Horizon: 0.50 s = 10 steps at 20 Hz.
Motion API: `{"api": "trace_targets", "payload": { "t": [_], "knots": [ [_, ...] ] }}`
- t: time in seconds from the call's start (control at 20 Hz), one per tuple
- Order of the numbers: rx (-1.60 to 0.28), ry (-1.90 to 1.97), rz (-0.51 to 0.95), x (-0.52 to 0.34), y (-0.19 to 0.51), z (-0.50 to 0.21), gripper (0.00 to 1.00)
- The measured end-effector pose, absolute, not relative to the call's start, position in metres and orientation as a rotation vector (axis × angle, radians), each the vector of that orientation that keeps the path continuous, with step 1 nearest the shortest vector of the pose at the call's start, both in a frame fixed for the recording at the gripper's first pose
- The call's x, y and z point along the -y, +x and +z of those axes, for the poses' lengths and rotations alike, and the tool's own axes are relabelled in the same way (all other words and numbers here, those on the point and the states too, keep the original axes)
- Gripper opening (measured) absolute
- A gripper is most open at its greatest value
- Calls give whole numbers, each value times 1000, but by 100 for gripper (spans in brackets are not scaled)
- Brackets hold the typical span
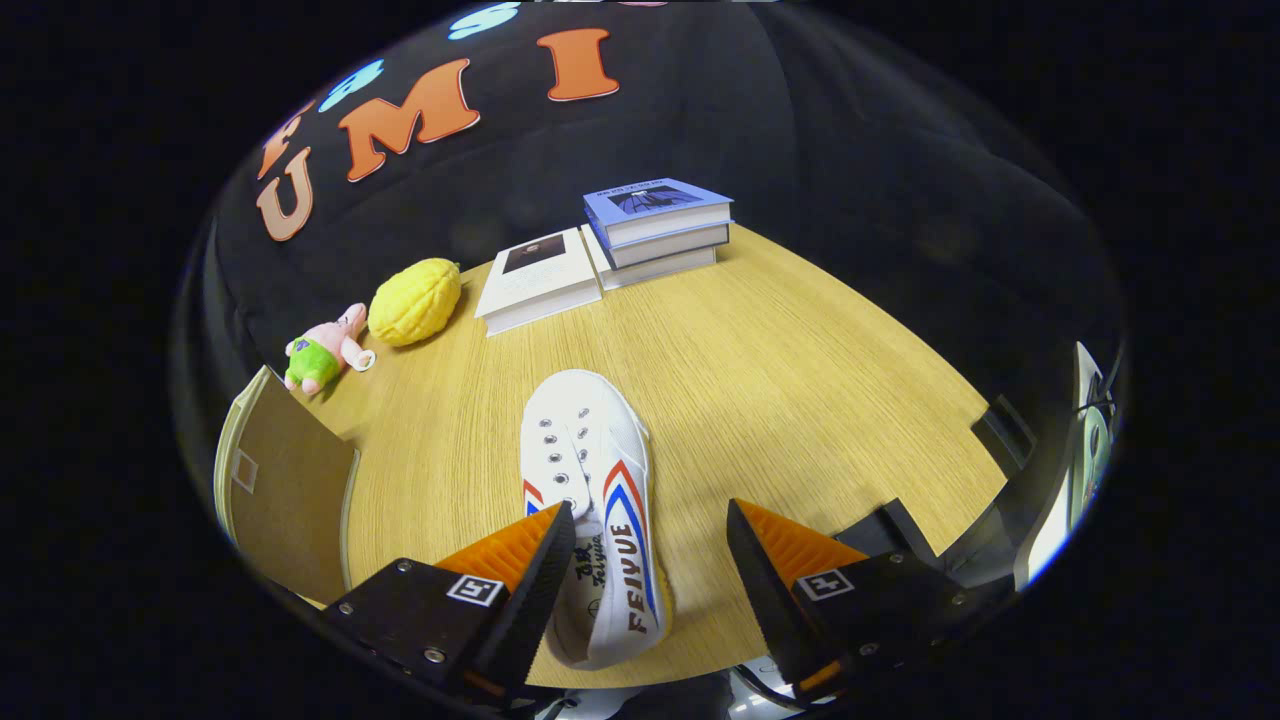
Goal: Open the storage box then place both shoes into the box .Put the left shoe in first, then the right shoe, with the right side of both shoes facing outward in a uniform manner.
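A white canvas shoe (592, 480) with red and blue side stripes lies on the wooden table (780, 380), toe pointing away from me. My gripper (650, 540) is open above its heel end. The left finger (530, 560) sits over the shoe's opening, and the right finger (770, 570) stands apart over bare table to the shoe's right. Neither finger presses on the shoe. A brown cardboard flap of the storage box (285, 480) rises to the left of the fingers.
Beyond the shoe lie a white book (538, 278) and a stack of books with a blue cover (660, 225). A yellow lemon-shaped toy (415, 300) and a small pink and green plush (325, 350) sit at the far left. The table's right edge drops off by dark equipment (1050, 500).
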State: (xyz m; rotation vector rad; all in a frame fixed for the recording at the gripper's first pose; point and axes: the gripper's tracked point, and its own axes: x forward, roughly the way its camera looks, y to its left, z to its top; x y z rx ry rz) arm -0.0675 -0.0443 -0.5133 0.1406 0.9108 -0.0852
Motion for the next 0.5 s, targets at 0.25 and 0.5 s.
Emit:
{"api": "trace_targets", "payload": {
  "t": [0.25, 0.5],
  "knots": [
    [-960, 129, -68, 40, -68, -536, 72],
    [-970, 64, -2, 29, -66, -541, 41]
  ]
}}
